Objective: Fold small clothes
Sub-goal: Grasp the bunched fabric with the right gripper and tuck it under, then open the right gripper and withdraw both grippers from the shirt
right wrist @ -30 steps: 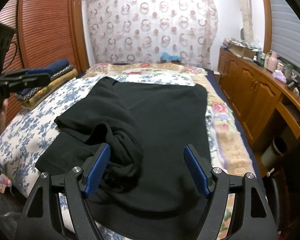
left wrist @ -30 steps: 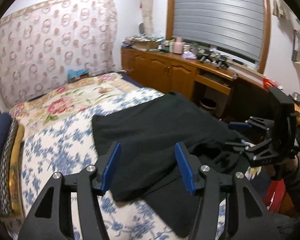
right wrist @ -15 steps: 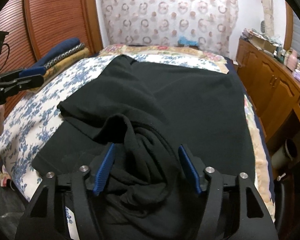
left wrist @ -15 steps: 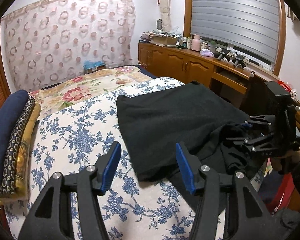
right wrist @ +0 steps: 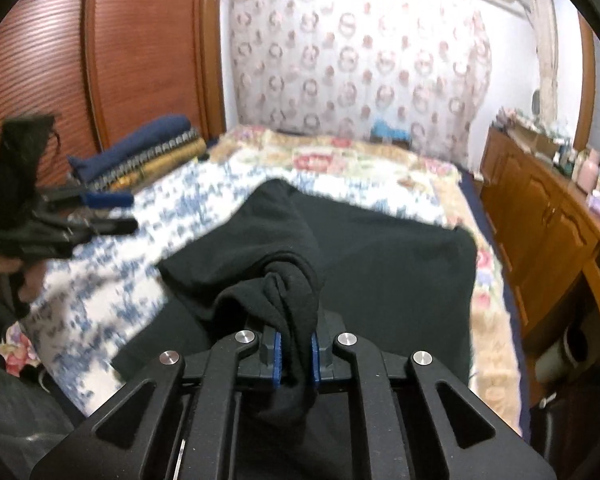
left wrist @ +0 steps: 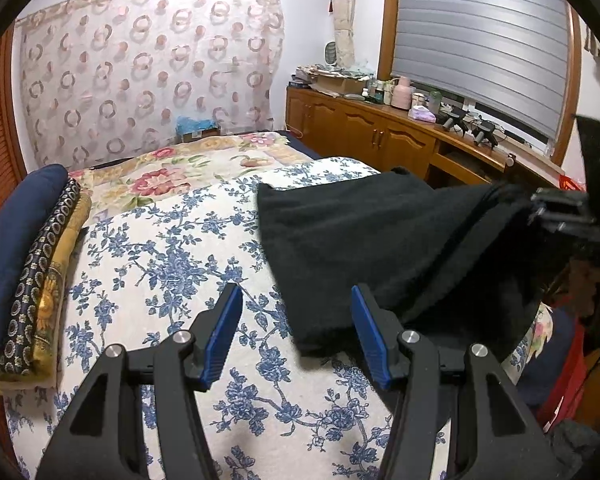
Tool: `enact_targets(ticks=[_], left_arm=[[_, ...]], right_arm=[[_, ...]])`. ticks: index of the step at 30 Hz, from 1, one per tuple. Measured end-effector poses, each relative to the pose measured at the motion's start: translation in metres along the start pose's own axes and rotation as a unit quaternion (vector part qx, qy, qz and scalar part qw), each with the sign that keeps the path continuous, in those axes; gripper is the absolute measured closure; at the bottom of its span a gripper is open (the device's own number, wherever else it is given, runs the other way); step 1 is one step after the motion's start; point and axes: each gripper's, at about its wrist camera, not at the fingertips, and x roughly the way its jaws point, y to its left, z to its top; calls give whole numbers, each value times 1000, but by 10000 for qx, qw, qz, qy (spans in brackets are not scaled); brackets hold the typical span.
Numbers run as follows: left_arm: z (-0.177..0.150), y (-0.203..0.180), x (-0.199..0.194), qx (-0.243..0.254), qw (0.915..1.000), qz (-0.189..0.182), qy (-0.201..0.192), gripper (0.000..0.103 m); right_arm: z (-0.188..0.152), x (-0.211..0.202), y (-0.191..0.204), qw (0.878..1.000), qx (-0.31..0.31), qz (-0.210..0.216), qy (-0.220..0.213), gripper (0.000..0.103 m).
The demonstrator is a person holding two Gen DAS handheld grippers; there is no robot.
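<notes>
A black garment [left wrist: 364, 240] lies on the blue-flowered bedspread [left wrist: 172, 264], spread toward the right side of the bed. My right gripper [right wrist: 294, 354] is shut on a bunched, twisted fold of the garment [right wrist: 292, 300] and holds it lifted off the bed; it shows in the left wrist view [left wrist: 560, 216] at the right edge, with cloth draped from it. My left gripper [left wrist: 296, 332] is open and empty, above the bedspread just left of the garment's near corner. It shows in the right wrist view [right wrist: 100, 212] at the left.
A stack of folded blue and gold bedding [left wrist: 24, 256] lies along the bed's left side. A wooden cabinet [left wrist: 384, 140] with clutter runs along the right wall under a shuttered window. A patterned curtain [left wrist: 148, 76] hangs behind the bed. A wooden wardrobe [right wrist: 112, 60] stands left.
My right gripper has closed on the bunched fold of the black garment and lifted it. My left gripper has swung left, away from the garment, and stayed open.
</notes>
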Motion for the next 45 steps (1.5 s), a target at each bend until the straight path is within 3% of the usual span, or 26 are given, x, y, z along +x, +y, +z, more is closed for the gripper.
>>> enact_targets(ticks=[5,8,10,12,14,16,17,30,45], left_arm=[[-1,-2,-2,5,10000,-24,-26,48],[0,-4,-2,18,10000,-50,-29,48],[0,-4,-1,14,10000,-60,-31,48],[0,-6,-1,12,10000,-56,-28,48],[0,-6,-1,10,10000,-51,-28,48],[0,-5,-1,16,10000,-57,-34,48],[0,-6,-1,22,10000,-55,-40,48],[0,-11,-6,71,9999,5,-118,48],[-4,1,-5,-36,10000,69,-47,48]], right_arm=[[5,-20,-18,9993,22,-385,-31,95],[-13,-11,-43,9973,249,-574,387,94],[-31,3,-59,9924,402,-869,769,84],[-44,9,-64,9899,395,-934,990,80],[-49,8,-66,9891,390,-995,1015,67],[-48,0,-66,9901,410,-1018,880,44],[-47,-2,-67,9905,422,-1016,829,42],[-15,9,-18,9975,62,-528,457,39],[-15,86,42,9935,-399,329,1017,39]])
